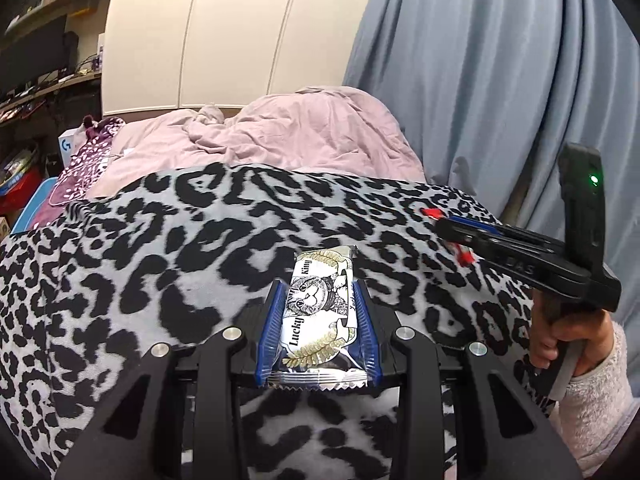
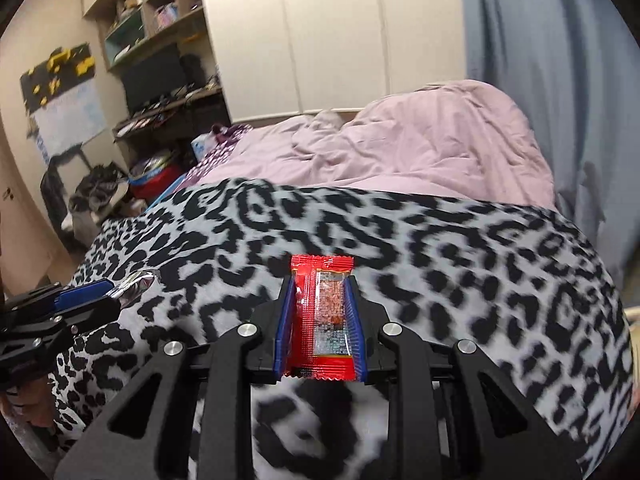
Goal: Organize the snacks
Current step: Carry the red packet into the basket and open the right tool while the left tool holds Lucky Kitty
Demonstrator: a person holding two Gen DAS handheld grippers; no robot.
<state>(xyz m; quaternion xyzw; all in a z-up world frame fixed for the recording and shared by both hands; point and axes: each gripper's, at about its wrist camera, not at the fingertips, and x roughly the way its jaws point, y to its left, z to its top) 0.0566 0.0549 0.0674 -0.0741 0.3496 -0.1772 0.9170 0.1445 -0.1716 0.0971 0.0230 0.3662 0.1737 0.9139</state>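
Observation:
My left gripper [image 1: 318, 292] is shut on a black-and-white cat-print "Lucky King" snack packet [image 1: 320, 312], held above the leopard-print blanket [image 1: 160, 260]. My right gripper [image 2: 319, 292] is shut on a red snack packet [image 2: 323, 316] with a clear window, also held above the blanket [image 2: 480, 280]. In the left wrist view the right gripper [image 1: 452, 236] shows at the right, with the red packet's ends [image 1: 464, 256] sticking out. In the right wrist view the left gripper [image 2: 100, 300] shows at the left, with the packet's silvery end [image 2: 138, 282] sticking out.
A crumpled pink duvet [image 1: 300, 132] lies behind the blanket. A blue-grey curtain [image 1: 500, 80] hangs at the right. White wardrobe doors [image 2: 320, 32] stand behind the bed. Shelves and a cluttered desk [image 2: 160, 60] fill the left, with boxes on the floor [image 2: 156, 176].

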